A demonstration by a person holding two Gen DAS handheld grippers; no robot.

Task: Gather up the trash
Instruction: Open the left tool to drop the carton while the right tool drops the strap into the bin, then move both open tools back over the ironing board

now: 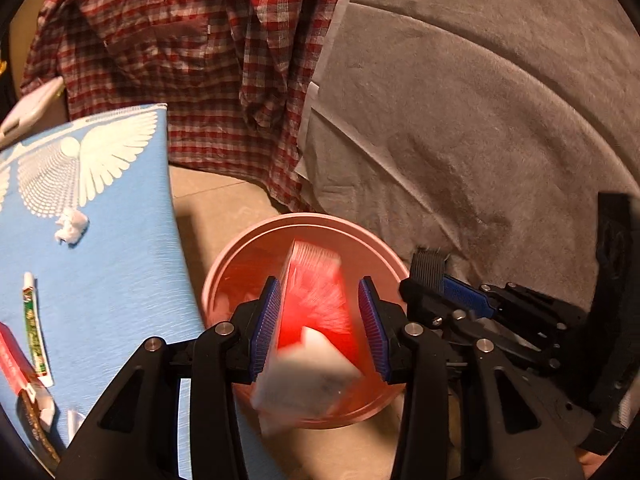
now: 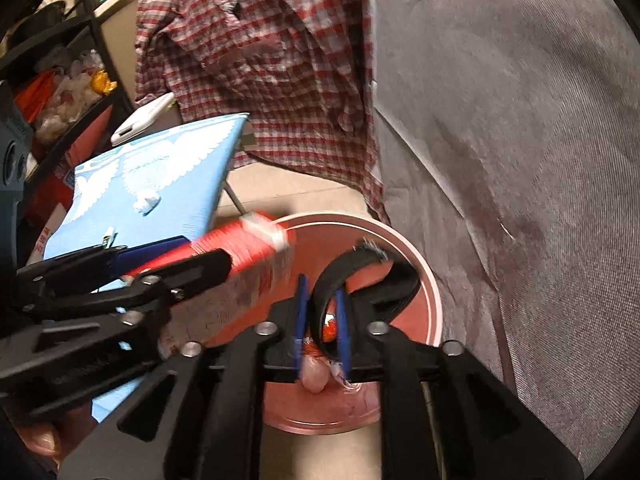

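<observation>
A round pink bin [image 1: 320, 217] [image 2: 434, 300] stands on the floor under both grippers. My left gripper [image 1: 320, 284] [image 2: 208, 254] is over it with a red and white box [image 1: 316, 312] [image 2: 240, 248] between its blue pads. The box is blurred, and a thin gap shows beside the right-hand pad. My right gripper [image 2: 321, 286] [image 1: 430, 280] hangs over the bin with its pads apart. A looped black strap [image 2: 360, 264] stands loosely between them and curls over one finger. Orange and pink wrappers [image 2: 320, 376] lie in the bin below.
A blue table top with a white bird print [image 1: 120, 248] carries a tissue wad [image 1: 71, 225], a toothpaste tube [image 1: 34, 324] and a red packet [image 1: 12, 360]. A red checked shirt [image 1: 180, 40] hangs behind it. Grey upholstery [image 1: 480, 120] fills the right. A cluttered shelf [image 2: 60, 80] stands far left.
</observation>
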